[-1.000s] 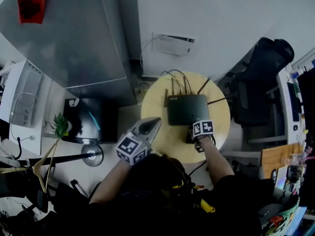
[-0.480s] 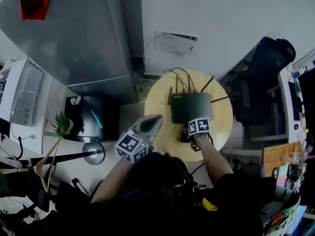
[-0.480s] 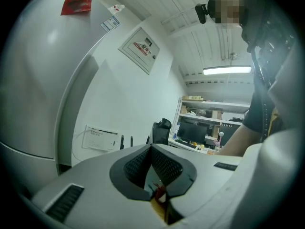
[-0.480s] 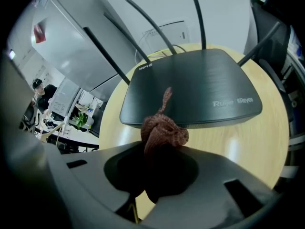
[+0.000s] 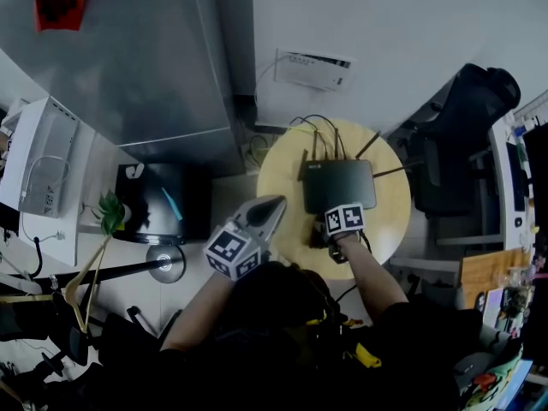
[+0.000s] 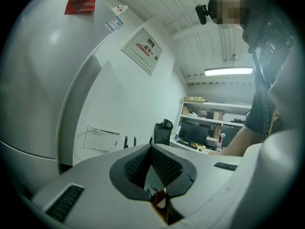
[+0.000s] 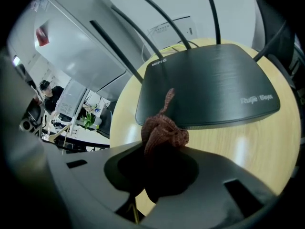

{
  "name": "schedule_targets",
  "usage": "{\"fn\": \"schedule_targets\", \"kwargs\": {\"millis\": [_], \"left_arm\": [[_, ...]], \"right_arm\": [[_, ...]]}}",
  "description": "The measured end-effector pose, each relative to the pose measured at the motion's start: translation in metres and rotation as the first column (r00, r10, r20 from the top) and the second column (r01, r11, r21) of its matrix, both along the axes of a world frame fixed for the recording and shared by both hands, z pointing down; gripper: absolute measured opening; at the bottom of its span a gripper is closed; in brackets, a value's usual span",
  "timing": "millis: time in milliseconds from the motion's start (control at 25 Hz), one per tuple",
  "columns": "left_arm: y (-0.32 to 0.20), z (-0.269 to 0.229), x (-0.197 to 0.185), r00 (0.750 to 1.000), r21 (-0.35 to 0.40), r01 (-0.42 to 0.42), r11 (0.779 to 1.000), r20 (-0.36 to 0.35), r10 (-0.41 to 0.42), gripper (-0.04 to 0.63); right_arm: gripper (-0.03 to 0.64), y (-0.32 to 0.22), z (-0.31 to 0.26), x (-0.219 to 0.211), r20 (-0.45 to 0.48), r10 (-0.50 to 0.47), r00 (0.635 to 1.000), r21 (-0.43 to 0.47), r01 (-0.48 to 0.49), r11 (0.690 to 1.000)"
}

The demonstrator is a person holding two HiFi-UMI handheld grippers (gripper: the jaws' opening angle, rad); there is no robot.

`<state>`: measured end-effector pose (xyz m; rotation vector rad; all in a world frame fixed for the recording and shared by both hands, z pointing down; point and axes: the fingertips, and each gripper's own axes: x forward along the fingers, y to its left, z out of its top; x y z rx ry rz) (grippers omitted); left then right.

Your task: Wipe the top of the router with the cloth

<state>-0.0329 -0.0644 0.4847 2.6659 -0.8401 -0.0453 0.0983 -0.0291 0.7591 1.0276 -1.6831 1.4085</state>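
Since the router (image 5: 338, 185) sits flat on the round table (image 5: 282, 174) with its antennas pointing away, its dark top lies open to a wipe from the near side. The right tongs (image 7: 161, 162) are clamped tight on the cloth (image 7: 162, 131), a reddish-brown wad whose tuft pokes out over the router's near edge; whether it touches cannot be told. The left tongs (image 6: 152, 151) are pressed together on nothing, held off the table's left side, likely just out of the way.
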Motion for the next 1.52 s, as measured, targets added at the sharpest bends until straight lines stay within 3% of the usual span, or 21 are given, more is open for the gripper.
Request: {"fn": "schedule_targets", "kwargs": {"millis": [680, 920, 1000, 1080, 1160, 1240, 1520], "left_arm": [[-0.004, 0.011, -0.012, 1.0, -0.035, 0.012, 0.999, 0.011, -0.011, -0.008], [-0.006, 0.015, -0.021, 1.0, -0.049, -0.001, 0.999, 0.014, 0.001, -0.008], [-0.008, 0.016, -0.025, 1.0, -0.056, 0.0, 0.998, 0.014, 0.001, -0.008], [-0.009, 0.019, -0.03, 1.0, -0.065, 0.002, 0.998, 0.012, -0.001, -0.008], [-0.01, 0.021, -0.034, 1.0, -0.075, 0.006, 0.997, 0.012, -0.005, -0.009], [-0.01, 0.024, -0.041, 1.0, -0.085, 0.013, 0.996, 0.013, -0.012, -0.008], [-0.016, 0.031, -0.058, 0.999, -0.096, 0.032, 0.995, 0.026, -0.03, -0.008]], "right_arm": [[0.063, -0.001, -0.009, -0.064, 0.089, -0.066, 0.994, 0.03, 0.063, 0.998], [0.061, -0.031, -0.033, -0.097, 0.139, -0.068, 0.988, 0.147, 0.047, 0.988], [0.061, -0.052, -0.037, -0.098, 0.118, -0.013, 0.993, 0.168, -0.007, 0.986], [0.061, -0.074, -0.034, -0.09, 0.097, 0.126, 0.987, 0.138, -0.138, 0.981], [0.061, -0.091, -0.028, -0.08, 0.097, 0.311, 0.945, 0.088, -0.32, 0.943], [0.061, -0.1, -0.022, -0.072, 0.097, 0.467, 0.879, 0.052, -0.473, 0.879], [0.06, -0.102, -0.008, -0.065, 0.02, 0.658, 0.753, 0.046, -0.658, 0.752]]}}
